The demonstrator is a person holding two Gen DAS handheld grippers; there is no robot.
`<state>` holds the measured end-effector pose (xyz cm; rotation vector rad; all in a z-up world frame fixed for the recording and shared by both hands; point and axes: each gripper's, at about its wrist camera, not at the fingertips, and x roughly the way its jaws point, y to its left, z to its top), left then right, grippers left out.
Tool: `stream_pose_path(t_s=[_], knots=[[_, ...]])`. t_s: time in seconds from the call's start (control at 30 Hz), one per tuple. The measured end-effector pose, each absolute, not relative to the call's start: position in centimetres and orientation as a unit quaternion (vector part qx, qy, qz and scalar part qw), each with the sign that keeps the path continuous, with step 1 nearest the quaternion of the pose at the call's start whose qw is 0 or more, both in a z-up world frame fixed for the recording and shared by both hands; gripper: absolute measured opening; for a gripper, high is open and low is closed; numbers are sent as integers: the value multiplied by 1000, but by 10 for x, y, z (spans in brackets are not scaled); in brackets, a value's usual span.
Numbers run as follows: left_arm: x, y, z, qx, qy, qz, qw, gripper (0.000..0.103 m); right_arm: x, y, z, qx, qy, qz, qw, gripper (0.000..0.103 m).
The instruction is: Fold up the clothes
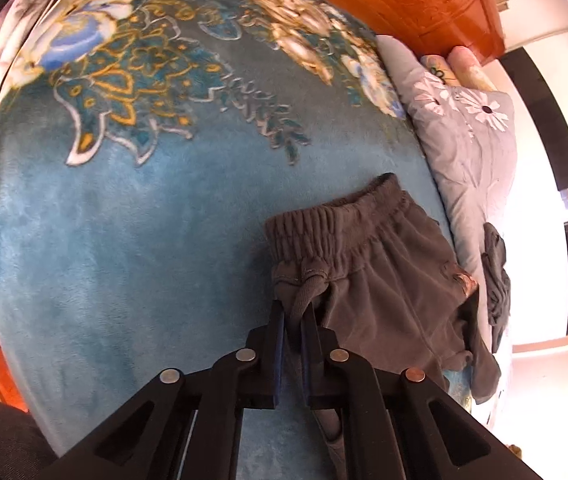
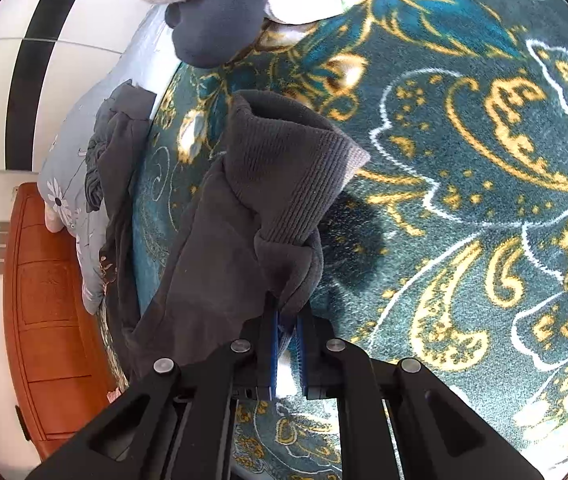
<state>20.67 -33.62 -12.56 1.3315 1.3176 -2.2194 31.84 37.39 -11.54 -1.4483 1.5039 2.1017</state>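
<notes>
Dark grey soft fleece trousers with ribbed elastic waistband (image 1: 364,264) held over teal floral plush blanket (image 1: 123,260), not yet a flat fold. Left gripper (image 1: 292,320) clamped near waistband; right gripper (image 2: 288,312) pinching bunched fabric by ribbed cuff (image 2: 296,168), seen only in right view.

The sweatpants (image 1: 368,276) lie on the blanket (image 1: 131,240), near its right edge. Right of them sits a pillow (image 1: 472,152), with another garment (image 1: 498,276) on it.
</notes>
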Motion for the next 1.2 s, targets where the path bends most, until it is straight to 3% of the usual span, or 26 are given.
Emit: stream_pose_path(t_s=[0.27, 0.33, 0.4, 0.63, 0.8, 1.0, 1.2], knots=[[215, -350, -131, 467, 483, -736, 78, 12, 315, 378, -113, -504, 503, 698, 79, 9], [219, -353, -124, 464, 482, -739, 76, 12, 314, 382, -105, -509, 492, 702, 74, 16], [222, -355, -111, 454, 460, -757, 94, 14, 314, 388, -94, -513, 474, 711, 76, 30], [206, -340, -86, 445, 412, -790, 94, 23, 301, 395, -55, -497, 420, 754, 92, 37], [178, -309, -81, 468, 357, -806, 65, 39, 238, 358, -50, -490, 406, 770, 44, 39], [154, -282, -86, 492, 315, -810, 49, 40, 135, 308, -55, -484, 420, 767, -29, 42], [149, -280, -90, 483, 299, -820, 73, 40, 47, 302, -83, -472, 487, 735, -14, 42]])
